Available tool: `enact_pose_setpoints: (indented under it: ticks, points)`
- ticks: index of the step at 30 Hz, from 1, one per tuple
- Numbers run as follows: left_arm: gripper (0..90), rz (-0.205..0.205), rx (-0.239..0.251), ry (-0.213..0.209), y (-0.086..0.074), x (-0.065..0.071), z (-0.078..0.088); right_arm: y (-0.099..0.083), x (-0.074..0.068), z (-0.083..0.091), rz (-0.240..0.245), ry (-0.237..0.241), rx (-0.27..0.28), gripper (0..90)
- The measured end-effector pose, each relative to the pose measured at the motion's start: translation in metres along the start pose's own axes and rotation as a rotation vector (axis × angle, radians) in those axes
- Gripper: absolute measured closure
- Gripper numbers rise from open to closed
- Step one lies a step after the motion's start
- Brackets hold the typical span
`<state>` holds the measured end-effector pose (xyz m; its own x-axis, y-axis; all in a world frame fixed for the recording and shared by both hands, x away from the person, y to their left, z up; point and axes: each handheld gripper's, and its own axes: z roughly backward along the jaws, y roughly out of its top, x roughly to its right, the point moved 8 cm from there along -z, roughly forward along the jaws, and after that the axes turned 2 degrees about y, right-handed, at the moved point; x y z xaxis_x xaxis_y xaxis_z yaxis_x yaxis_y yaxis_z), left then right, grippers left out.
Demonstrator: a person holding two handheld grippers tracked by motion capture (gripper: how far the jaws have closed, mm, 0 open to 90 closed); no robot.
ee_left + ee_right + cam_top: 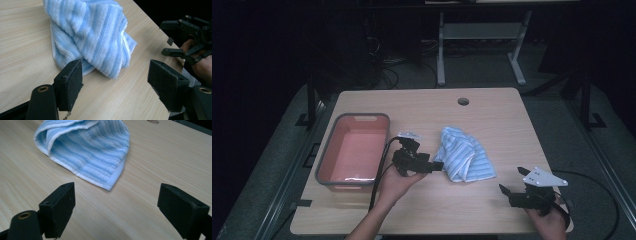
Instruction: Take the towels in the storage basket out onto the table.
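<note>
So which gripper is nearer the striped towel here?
Left. The left gripper sits right at the striped towel's left edge; the right gripper is apart, off its lower-right corner.

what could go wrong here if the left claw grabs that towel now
The blue striped towel lies crumpled in loose folds, so the open left claw, right at its edge, may pinch just one layer and drag the rest. The pink bin sits close beside that hand, so a swing could bump it.
</note>
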<state>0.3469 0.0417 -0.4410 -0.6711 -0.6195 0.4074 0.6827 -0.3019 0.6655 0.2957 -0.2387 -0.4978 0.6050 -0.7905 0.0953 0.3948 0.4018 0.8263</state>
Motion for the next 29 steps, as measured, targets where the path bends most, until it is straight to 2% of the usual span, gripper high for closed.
enact_pose_setpoints:
  ticks: [11,17,29]
  points:
    - [27.4,-0.008,0.002,-0.025,-0.017,0.008,0.003,-0.001,0.0,0.0,0.001,-0.004,0.0,14.2]
    - [27.4,-0.026,-0.005,-0.022,-0.027,0.013,0.006,0.0,0.0,0.001,0.007,-0.005,0.003,14.2]
    - [27.5,-0.034,-0.006,-0.031,-0.049,0.018,0.008,-0.002,-0.001,0.0,0.003,-0.001,0.005,14.2]
